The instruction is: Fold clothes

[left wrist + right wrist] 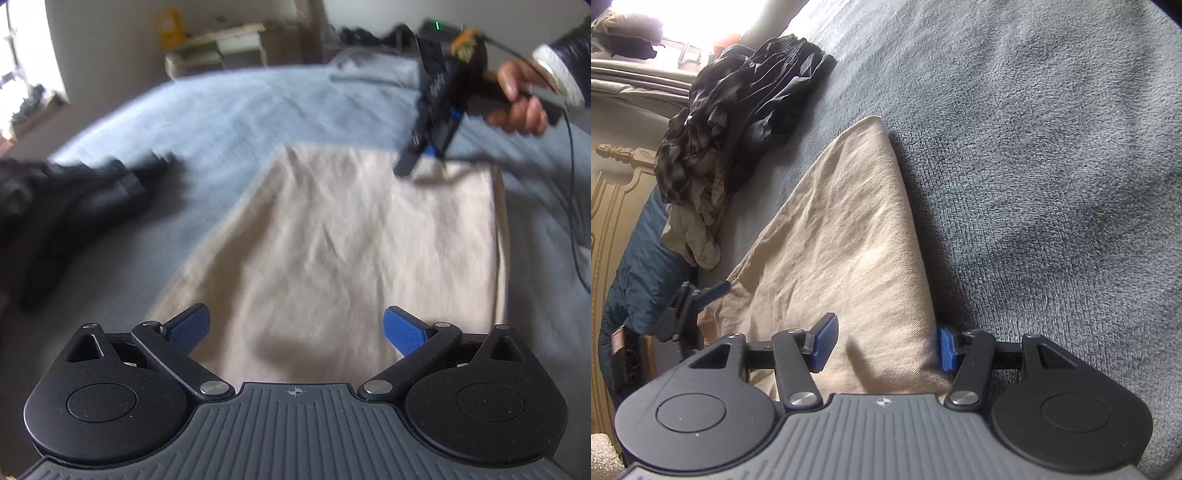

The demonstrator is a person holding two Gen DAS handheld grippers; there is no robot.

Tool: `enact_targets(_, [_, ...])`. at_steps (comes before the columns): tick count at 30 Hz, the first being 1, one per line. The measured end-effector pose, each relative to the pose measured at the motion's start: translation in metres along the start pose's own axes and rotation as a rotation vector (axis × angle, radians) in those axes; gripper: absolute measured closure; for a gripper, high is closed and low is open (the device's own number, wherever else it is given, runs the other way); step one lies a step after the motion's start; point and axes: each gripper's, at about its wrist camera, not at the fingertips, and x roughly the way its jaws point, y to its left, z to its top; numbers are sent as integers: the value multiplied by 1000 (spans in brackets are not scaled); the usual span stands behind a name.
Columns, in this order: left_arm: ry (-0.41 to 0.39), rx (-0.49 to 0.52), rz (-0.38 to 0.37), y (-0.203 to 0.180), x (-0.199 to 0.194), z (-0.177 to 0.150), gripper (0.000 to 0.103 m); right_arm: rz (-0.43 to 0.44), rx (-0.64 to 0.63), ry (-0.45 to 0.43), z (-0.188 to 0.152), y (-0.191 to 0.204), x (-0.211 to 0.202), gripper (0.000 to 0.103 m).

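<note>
A folded beige garment point(351, 236) lies flat on the blue-grey bed cover point(221, 110). My left gripper point(295, 326) hovers over its near edge, open wide, with nothing between the blue pads point(190, 325). At the garment's far right corner a hand point(517, 107) holds my right gripper point(417, 158), tips down on the cloth. In the right wrist view the right gripper point(886, 347) straddles a corner of the beige garment point(849, 240). Its jaws stand apart and the cloth lies flat between them, unpinched. The left gripper point(705, 295) shows at the garment's far left edge.
A heap of dark plaid and black clothes point(738, 110) lies on the bed cover point(1052, 147) beyond the garment, also seen as a dark heap point(74, 206). A carved headboard point(613, 192) stands at the left. A cable point(572, 184) hangs from the hand. Shelves point(229, 40) stand by the wall.
</note>
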Motion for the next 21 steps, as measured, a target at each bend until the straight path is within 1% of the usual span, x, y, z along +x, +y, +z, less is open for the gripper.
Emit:
enact_targets(2, [-21, -32, -31, 3, 6, -9, 0, 4, -3, 6, 1, 0, -1, 46])
enact_targets(5, [-48, -43, -50, 3, -4, -7, 4, 7, -13, 18, 2, 1, -3, 46])
enact_targets(8, [-117, -38, -77, -1, -16, -4, 4, 11, -17, 28, 4, 1, -1, 46])
enact_targets(9, [-100, -24, -83, -3, -13, -8, 2, 12, -16, 29, 4, 1, -1, 46])
enact_targets(10, [-57, 1, -76, -6, -5, -13, 0, 12, -14, 30, 4, 1, 0, 45])
enact_targets(11, [-49, 13, -68, -7, -1, -19, 0, 13, -12, 30, 5, 1, 1, 45])
enact_targets(13, [-88, 10, -59, -6, 1, -30, 0, 11, -20, 32, 5, 3, 1, 46])
enact_targets(15, [-89, 3, -63, -4, 1, -29, 0, 9, -35, 38, 4, 8, 1, 45])
enact_targets(18, [-95, 4, -62, -4, 1, -30, 0, 64, -35, 29, 2, 12, -4, 46])
enact_targets(20, [-99, 4, -61, -4, 1, -31, 0, 32, -29, 30, 1, 12, -3, 47])
enact_targets(21, [-102, 4, -60, -3, 1, -32, 0, 13, -16, 35, 0, 10, 0, 50])
